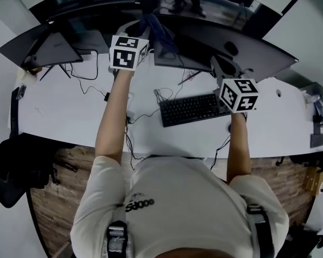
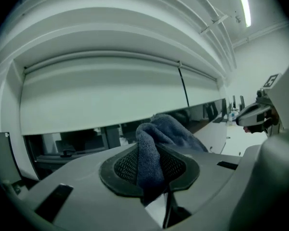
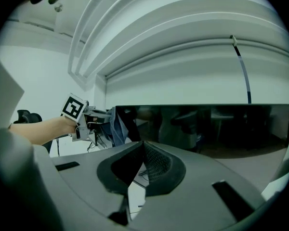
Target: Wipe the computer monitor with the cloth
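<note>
A wide dark monitor point(image 1: 226, 44) stands at the back of the white desk point(image 1: 70, 117). My left gripper point(image 1: 145, 36) is raised at the monitor's left end and is shut on a blue cloth point(image 1: 155, 27). In the left gripper view the cloth point(image 2: 151, 148) is pinched between the pads and bunches out ahead of them, close to the dark screen point(image 2: 202, 114). My right gripper point(image 1: 219, 69) hovers in front of the screen's lower middle, jaws together with nothing in them. The right gripper view shows the screen point(image 3: 207, 129), with the left gripper point(image 3: 89, 121) and cloth point(image 3: 116, 126) at its left edge.
A black keyboard point(image 1: 191, 109) lies on the desk below the monitor, with loose cables point(image 1: 164, 95) beside it. A laptop point(image 1: 56, 47) sits at the back left. A black chair point(image 1: 11, 165) stands left of the person. Small items point(image 1: 320, 109) crowd the desk's far right.
</note>
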Motion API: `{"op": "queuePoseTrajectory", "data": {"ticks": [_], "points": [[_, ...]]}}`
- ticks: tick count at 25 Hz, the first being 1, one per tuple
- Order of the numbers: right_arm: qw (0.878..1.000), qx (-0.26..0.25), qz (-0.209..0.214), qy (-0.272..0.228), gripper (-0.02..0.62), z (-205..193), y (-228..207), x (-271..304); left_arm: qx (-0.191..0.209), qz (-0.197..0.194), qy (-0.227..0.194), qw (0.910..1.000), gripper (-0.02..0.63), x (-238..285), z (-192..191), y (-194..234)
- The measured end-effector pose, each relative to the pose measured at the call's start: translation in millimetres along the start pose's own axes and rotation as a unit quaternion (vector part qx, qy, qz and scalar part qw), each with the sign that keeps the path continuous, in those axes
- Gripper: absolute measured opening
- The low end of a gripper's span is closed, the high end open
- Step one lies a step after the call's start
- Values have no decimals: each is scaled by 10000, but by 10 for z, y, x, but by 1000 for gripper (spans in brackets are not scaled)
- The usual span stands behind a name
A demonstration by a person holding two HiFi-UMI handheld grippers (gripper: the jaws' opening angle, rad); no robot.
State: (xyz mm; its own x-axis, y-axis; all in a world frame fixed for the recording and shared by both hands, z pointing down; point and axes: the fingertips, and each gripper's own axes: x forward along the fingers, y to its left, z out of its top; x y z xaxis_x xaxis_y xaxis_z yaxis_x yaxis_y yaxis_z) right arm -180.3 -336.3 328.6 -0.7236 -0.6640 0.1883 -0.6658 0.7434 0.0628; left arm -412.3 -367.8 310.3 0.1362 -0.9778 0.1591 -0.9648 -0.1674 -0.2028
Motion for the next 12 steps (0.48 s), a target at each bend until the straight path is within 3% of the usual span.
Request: {"op": "queuePoseTrajectory", "data": {"ticks": [12], "points": [[9992,-29,-112,392,-8,-383,-6,101,-639,-317,697,9950,95,268,-1102,-273]]}}
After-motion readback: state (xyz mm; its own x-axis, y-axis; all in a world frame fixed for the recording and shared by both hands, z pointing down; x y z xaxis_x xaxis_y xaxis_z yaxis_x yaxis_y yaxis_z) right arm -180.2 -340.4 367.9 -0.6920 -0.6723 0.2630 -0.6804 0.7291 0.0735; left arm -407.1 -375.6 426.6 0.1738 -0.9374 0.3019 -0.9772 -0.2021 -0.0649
